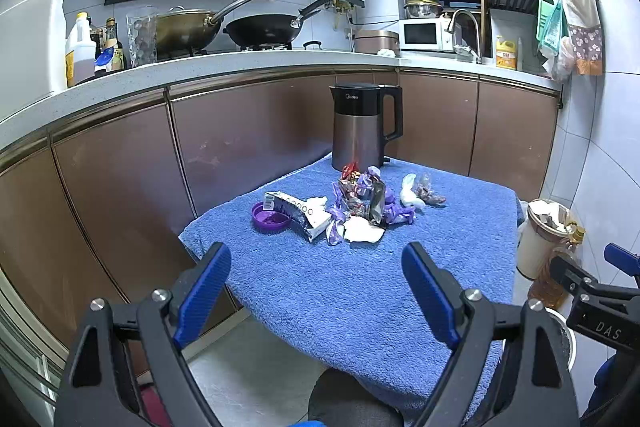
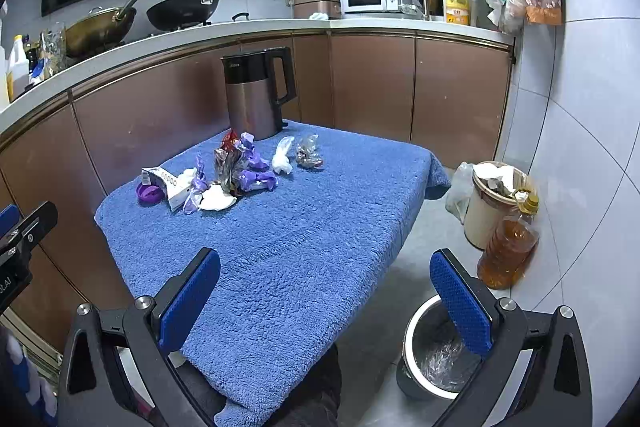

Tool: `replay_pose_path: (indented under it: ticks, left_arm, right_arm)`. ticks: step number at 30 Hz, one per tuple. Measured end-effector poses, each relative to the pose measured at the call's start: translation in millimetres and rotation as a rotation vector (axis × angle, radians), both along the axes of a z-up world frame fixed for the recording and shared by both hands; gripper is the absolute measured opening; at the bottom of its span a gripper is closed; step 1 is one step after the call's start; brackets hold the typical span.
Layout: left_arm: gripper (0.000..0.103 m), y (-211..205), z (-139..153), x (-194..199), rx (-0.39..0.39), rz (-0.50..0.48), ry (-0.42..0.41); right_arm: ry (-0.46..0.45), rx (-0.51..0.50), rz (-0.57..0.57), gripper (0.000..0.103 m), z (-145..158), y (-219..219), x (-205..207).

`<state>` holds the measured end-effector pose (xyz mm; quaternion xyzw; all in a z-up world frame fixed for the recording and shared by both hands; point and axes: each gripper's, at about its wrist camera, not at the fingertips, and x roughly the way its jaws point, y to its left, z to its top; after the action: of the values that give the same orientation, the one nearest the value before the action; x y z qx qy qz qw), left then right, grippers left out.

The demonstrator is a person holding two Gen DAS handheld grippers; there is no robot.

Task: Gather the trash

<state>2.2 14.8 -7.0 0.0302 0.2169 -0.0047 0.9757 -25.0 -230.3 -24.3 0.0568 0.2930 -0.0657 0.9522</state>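
**Both grippers spread and empty, trash heaped ahead on the blue towel**

The left gripper (image 1: 316, 267) hovers with its blue-padded fingers (image 1: 204, 291) spread wide and nothing between them; the near edge of the blue towel (image 1: 340, 287) runs under and between the fingertips, with grey floor showing below the left finger. The right gripper (image 2: 324, 291) is equally wide open and empty. Its left finger (image 2: 188, 303) hangs over the towel's near corner, while its right finger (image 2: 460, 303) sits past the towel's right edge, above a steel-rimmed bin (image 2: 416, 347) lined with clear plastic on the floor.

Ahead of both pairs of fingers lies a broad stretch of bare towel, open all the way to the trash pile (image 1: 356, 203). The pile sits well beyond the fingertips, slightly left of centre for the right gripper. It is a loose heap of crumpled purple and dark foil wrappers and white tissue. At its left edge lie a flattened white carton (image 1: 296, 211) and, touching it, a purple lid (image 1: 270, 217). Just right of the heap lie a white wad (image 1: 410, 193) and a clear bag of dark scraps (image 1: 430, 193).

Behind the pile, at the towel's far edge, stands an upright electric kettle (image 1: 362, 127). Further right on the floor, beyond the right finger, a cream bin (image 2: 492, 203) stands stuffed with paper beside an oil bottle (image 2: 508, 247).
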Motion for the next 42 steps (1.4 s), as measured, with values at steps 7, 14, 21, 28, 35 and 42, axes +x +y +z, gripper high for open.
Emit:
replay_pose_path:
  ticks: [7,14,21,28,35,42]
  left_arm:
    - [0.087,-1,0,0,0.001,0.0,0.001]
    - [0.087,6,4,-5,-0.014,0.026,-0.02]
    - [0.087,29,10,-12,-0.05,0.075,-0.059]
    - [0.087,52,15,-5,-0.046,0.063,-0.008]
    - [0.087,63,2,45,-0.102,0.038,0.116]
    - [0.087,75,-33,127,-0.283,-0.032,0.278]
  right_arm:
    - [-0.001,0.0,0.0,0.103,-1,0,0]
    - [-0.022,0.001,0.003,0.103,6,-1,-4]
    - [-0.074,0.014,0.027,0.103,18,-5,-10]
    - [-0.126,0.058,0.064,0.103,31,-19,-9]
    - [-0.098,0.107,0.087,0.103,28,-36,25]
    - [-0.024,0.152,0.1,0.1,6,-55,85]
